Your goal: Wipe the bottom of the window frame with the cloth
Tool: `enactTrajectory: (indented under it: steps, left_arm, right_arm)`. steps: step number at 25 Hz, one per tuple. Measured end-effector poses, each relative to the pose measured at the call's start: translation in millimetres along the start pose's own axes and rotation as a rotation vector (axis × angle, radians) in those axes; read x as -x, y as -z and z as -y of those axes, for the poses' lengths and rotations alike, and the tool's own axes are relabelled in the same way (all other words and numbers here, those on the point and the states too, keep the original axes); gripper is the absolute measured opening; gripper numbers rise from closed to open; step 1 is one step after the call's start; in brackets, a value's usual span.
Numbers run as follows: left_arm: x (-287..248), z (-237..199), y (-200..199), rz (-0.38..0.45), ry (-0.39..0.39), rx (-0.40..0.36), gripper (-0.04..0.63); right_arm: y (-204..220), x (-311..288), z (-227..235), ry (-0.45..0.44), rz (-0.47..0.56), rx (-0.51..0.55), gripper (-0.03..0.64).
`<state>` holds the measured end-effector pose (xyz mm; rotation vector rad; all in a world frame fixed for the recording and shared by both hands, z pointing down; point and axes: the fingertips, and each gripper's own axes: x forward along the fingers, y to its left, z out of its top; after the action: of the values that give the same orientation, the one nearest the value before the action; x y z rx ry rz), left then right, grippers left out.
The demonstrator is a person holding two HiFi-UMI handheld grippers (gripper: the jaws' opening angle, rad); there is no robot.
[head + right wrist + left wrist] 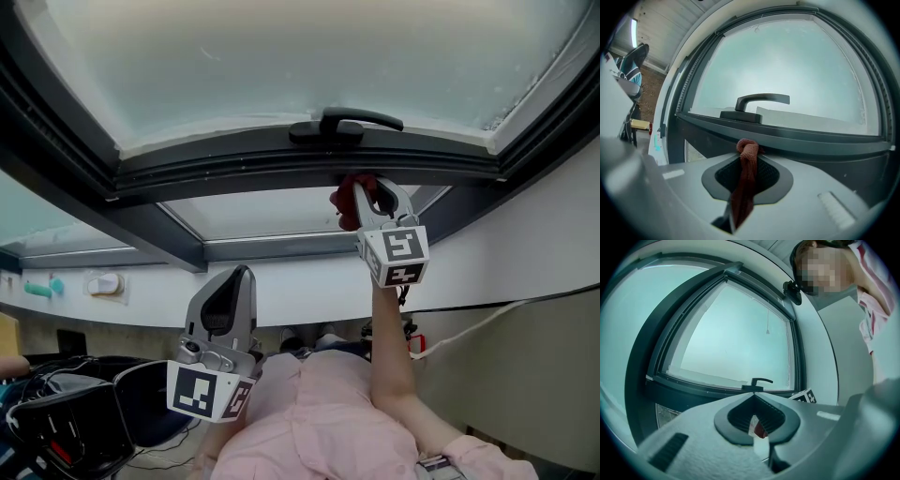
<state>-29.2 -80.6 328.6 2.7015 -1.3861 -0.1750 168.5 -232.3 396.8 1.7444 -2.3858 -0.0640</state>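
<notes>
One cloth (747, 157), pinched by right gripper (371, 195), seemingly touches window frame (234, 171); left gripper (240, 277) closed.

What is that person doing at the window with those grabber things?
A person is cleaning the window. The right gripper is shut on a red cloth and holds it up against the bottom of the dark window frame, just under the window handle. The left gripper hangs lower down, away from the window, with its jaws together and nothing in them.
</notes>
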Motion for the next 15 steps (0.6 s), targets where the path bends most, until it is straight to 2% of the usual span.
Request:
enactTrajectory:
  steps: [3,15]
  left_arm:
    - [-4,7,0,0.004,-0.005,0.002,0.0]
    - [-17,30,3,0.022,-0.016,-0.001,0.0]
  right_arm:
    - [1,0,2,-0.02,-0.006,0.015,0.054]
    - [9,13,37,-0.003,-0.005,0.003,0.054]
